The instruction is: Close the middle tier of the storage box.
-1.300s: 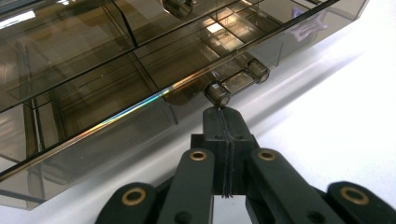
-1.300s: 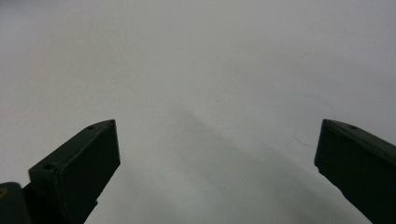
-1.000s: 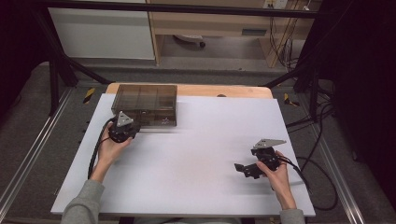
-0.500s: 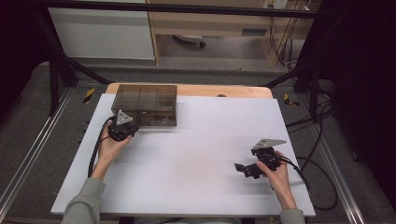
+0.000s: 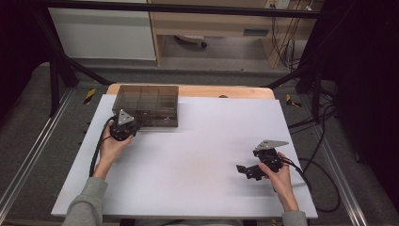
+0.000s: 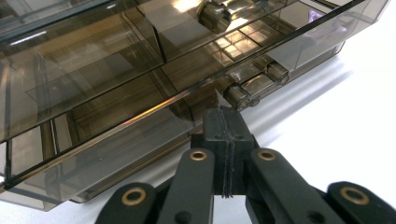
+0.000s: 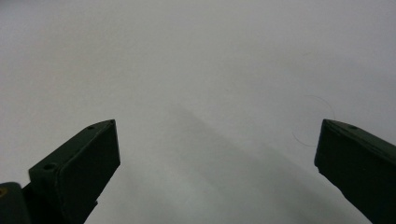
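1. The left gripper [image 5: 128, 128] sits at the near left corner of the box [image 5: 147, 104], its jaws pressed fully together with nothing between them, tips at the box's lower front edge beside a latch [image 6: 254, 85].
2. The smoky clear box lies at the table's [image 5: 197, 155] far left.
3. The right gripper [image 5: 244, 169], jaws wide apart and empty, rests well apart at the near right.

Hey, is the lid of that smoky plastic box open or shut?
Shut. The lid lies flat on the box, its front edge meeting the base beside the latch.
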Demonstrator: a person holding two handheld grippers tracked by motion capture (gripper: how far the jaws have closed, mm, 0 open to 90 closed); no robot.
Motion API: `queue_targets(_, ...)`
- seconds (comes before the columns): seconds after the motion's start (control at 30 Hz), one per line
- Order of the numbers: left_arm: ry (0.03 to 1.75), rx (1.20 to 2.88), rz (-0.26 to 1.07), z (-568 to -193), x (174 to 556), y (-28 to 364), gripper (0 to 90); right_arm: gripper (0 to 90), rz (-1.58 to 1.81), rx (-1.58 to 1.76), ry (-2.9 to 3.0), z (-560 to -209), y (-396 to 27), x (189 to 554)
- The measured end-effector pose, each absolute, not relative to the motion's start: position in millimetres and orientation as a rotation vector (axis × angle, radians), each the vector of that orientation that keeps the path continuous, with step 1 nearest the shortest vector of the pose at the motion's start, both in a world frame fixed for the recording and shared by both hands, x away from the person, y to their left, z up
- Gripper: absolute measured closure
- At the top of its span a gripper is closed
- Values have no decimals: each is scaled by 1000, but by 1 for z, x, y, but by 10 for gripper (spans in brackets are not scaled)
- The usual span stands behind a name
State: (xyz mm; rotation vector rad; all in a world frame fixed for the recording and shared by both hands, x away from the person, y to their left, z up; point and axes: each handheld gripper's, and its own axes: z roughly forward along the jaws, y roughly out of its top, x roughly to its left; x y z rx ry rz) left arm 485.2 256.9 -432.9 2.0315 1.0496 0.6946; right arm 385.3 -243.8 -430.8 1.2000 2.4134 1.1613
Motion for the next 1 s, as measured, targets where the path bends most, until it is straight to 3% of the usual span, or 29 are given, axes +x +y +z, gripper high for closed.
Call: queue_targets(1.0, 1058, 2015, 712, -429, 498, 256, 889, 10, 1168, 1204, 2409, -430, -244, 385)
